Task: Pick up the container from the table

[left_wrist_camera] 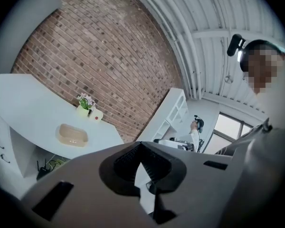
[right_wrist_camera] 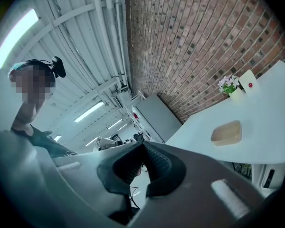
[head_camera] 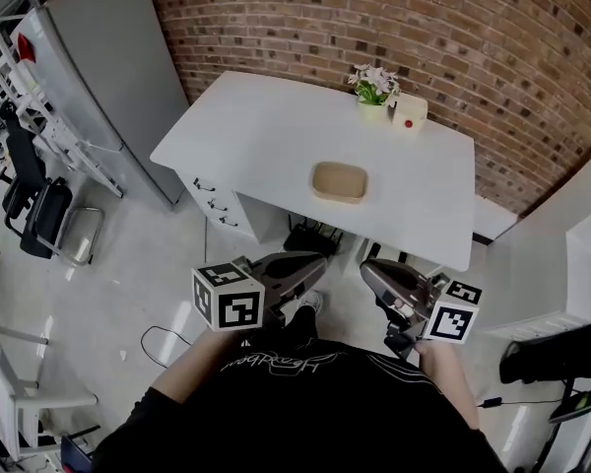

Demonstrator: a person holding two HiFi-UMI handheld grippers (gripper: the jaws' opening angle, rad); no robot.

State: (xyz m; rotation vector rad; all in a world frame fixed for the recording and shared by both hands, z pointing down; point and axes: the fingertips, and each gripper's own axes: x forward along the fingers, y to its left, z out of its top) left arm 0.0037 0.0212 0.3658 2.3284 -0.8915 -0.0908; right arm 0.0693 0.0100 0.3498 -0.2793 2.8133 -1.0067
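Observation:
A shallow tan container [head_camera: 339, 181] lies near the front of the white table [head_camera: 256, 126]. It also shows in the left gripper view as the tan container [left_wrist_camera: 72, 135] and in the right gripper view as the tan container [right_wrist_camera: 226, 132]. My left gripper [head_camera: 315, 260] and right gripper [head_camera: 366, 268] are held close to my body, well short of the table's near edge. Both are shut with nothing between the jaws; the left gripper [left_wrist_camera: 139, 144] and the right gripper [right_wrist_camera: 143, 145] show their tips meeting.
A small pot of flowers [head_camera: 374, 88] and a white card with a red dot [head_camera: 408, 114] stand at the table's far edge by the brick wall. A drawer unit [head_camera: 217, 200] sits under the table. A grey cabinet [head_camera: 98, 67] stands to the left, white shelving [head_camera: 581, 264] to the right.

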